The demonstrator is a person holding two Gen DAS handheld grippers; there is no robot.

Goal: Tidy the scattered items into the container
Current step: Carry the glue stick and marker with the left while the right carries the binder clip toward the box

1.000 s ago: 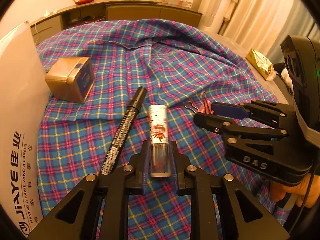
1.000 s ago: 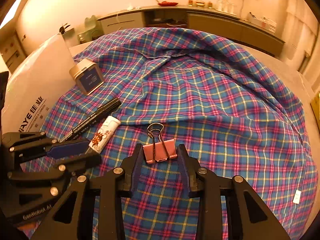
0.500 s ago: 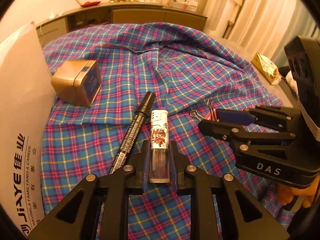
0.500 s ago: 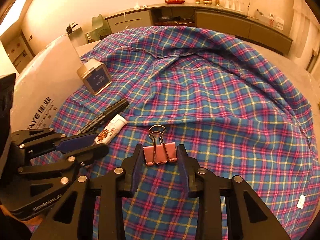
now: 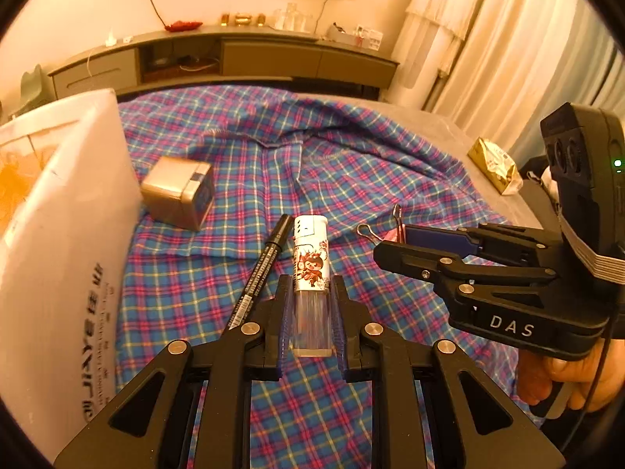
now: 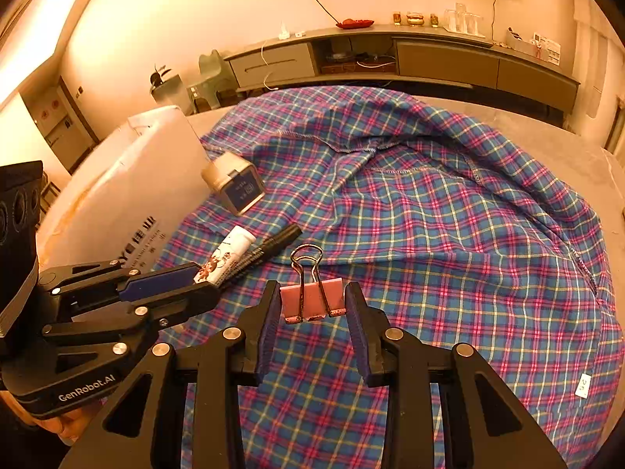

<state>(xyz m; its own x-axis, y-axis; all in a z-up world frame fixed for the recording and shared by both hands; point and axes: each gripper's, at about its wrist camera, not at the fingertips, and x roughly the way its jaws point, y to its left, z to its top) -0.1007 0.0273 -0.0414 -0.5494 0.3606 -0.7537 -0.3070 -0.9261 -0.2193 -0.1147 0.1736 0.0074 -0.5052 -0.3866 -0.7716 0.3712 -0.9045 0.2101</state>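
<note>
My left gripper (image 5: 312,314) is shut on a white lighter (image 5: 310,273) with a cartoon print and holds it above the plaid cloth (image 5: 351,179). My right gripper (image 6: 312,312) is shut on a pink binder clip (image 6: 312,299), also lifted off the cloth. A black marker (image 5: 259,269) lies on the cloth just left of the lighter. A gold square tin (image 5: 177,193) sits further back left. The white cardboard box (image 5: 58,234) stands at the left edge; it also shows in the right wrist view (image 6: 129,195). Each gripper appears in the other's view: the right (image 5: 394,240), the left (image 6: 203,285).
The plaid cloth (image 6: 429,234) covers a grey bed. A gold packet (image 5: 494,164) lies at the bed's right edge. A long low cabinet (image 6: 390,58) with small ornaments runs along the back wall. Curtains (image 5: 468,19) hang at the right.
Both grippers have lifted upward, the left with the lighter and the right with the binder clip. The marker stays on the cloth. Both views now look more level across the room.
</note>
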